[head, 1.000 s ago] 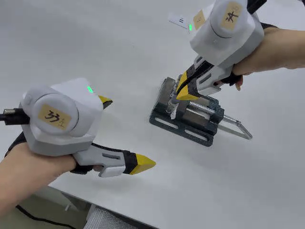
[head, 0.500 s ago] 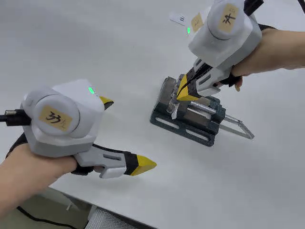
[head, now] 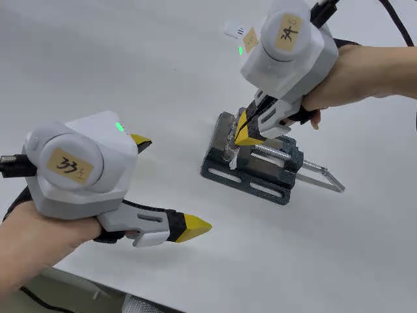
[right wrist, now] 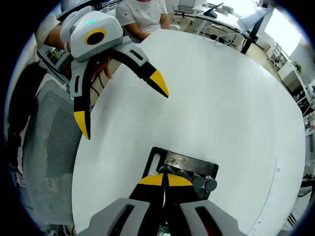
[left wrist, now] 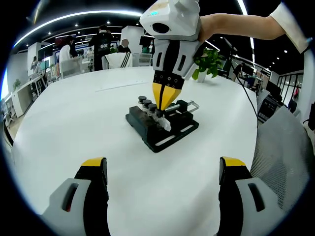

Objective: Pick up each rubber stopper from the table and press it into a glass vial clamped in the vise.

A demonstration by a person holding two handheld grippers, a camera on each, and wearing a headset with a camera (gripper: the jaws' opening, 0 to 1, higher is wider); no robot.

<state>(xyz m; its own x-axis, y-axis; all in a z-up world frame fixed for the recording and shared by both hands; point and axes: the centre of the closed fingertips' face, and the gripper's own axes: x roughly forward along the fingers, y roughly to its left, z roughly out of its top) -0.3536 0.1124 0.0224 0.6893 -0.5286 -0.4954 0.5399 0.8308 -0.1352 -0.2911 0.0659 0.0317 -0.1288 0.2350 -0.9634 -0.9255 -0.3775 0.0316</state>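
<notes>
A dark vise (head: 251, 171) stands on the white table and clamps a row of glass vials (left wrist: 148, 105) capped with dark stoppers (right wrist: 204, 183). My right gripper (head: 243, 139) is shut, and its yellow tips point down onto the vial at the near end of the row (left wrist: 160, 113). I see no stopper between its jaws. In the left gripper view the right gripper (left wrist: 163, 104) comes down from above the vise (left wrist: 165, 129). My left gripper (head: 168, 183) hovers open and holds nothing, well to the left of the vise (right wrist: 186, 164). Its own jaws (left wrist: 162, 163) stand wide apart.
The vise's screw handle (head: 323, 173) sticks out to the right. A small white tag (head: 234, 29) lies at the far side of the table. The table's front edge (head: 215, 301) runs close under my left gripper. A mesh chair (left wrist: 283, 147) stands beyond the table.
The head view has shifted a little. My right gripper stays shut with its tips over the same vial, now held slightly more upright. My left gripper has barely moved.
</notes>
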